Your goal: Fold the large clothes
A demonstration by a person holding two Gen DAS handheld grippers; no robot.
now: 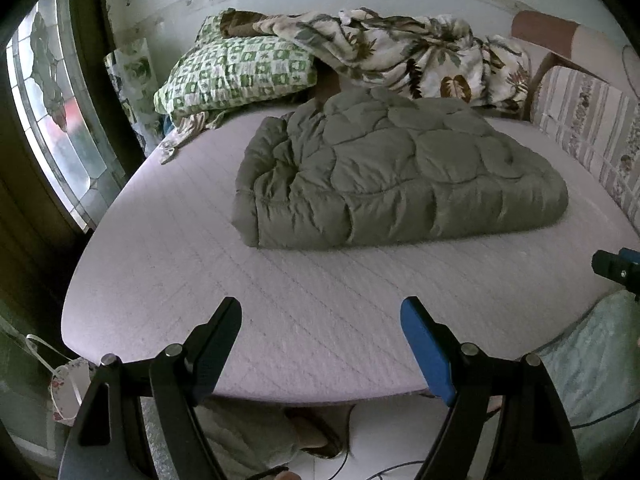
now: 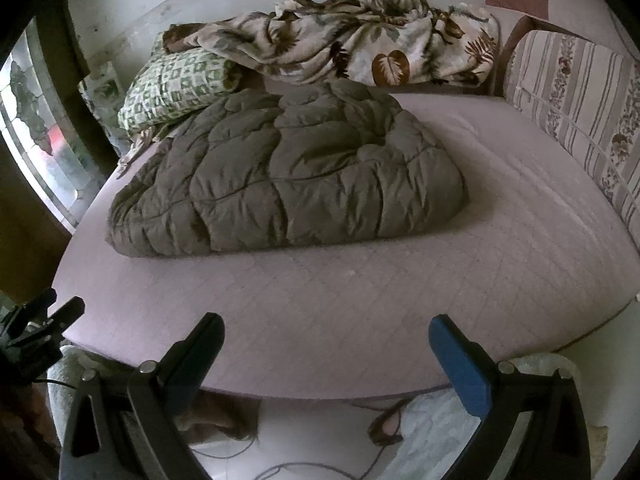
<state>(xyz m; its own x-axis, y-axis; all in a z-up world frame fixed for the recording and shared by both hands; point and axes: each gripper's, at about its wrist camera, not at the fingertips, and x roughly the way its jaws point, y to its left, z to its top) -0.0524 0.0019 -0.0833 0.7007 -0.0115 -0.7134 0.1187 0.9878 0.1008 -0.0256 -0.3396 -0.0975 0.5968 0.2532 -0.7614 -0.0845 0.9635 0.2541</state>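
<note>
An olive-grey quilted puffer garment [image 1: 392, 172] lies folded in a thick bundle on the middle of the pale lilac mattress [image 1: 280, 300]; it also shows in the right wrist view [image 2: 288, 176]. My left gripper [image 1: 322, 316] is open and empty, hovering over the mattress's near edge, well short of the garment. My right gripper [image 2: 326, 332] is open and empty too, over the near edge. The right gripper's tip shows at the right edge of the left wrist view [image 1: 616, 268], and the left gripper shows at the left edge of the right wrist view [image 2: 44, 320].
A green checked pillow [image 1: 236, 72] and a leaf-print blanket [image 1: 408, 52] are heaped at the bed's far side. A striped floral cushion [image 2: 576, 92] lines the right side. A stained-glass window [image 1: 52, 120] is at left. Cables [image 2: 280, 468] lie on the floor below the bed edge.
</note>
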